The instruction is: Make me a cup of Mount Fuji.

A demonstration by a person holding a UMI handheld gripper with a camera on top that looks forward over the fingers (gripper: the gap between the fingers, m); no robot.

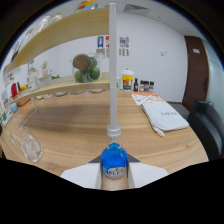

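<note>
- The jaws are clenching a small bottle of blue liquid, one white finger pressing on each side of it.
- The bottle is standing upright between them, and a long pale spout is rising straight up from its grey cap.
- A clear glass holding ice is sitting on the wooden bench, off to the left of the jaws and tilting in this view.
- A folded white cloth is lying on the bench beyond the jaws to the right.
- Jars and small bottles are standing at the far end near the wall, beside shelves carrying other items.
</note>
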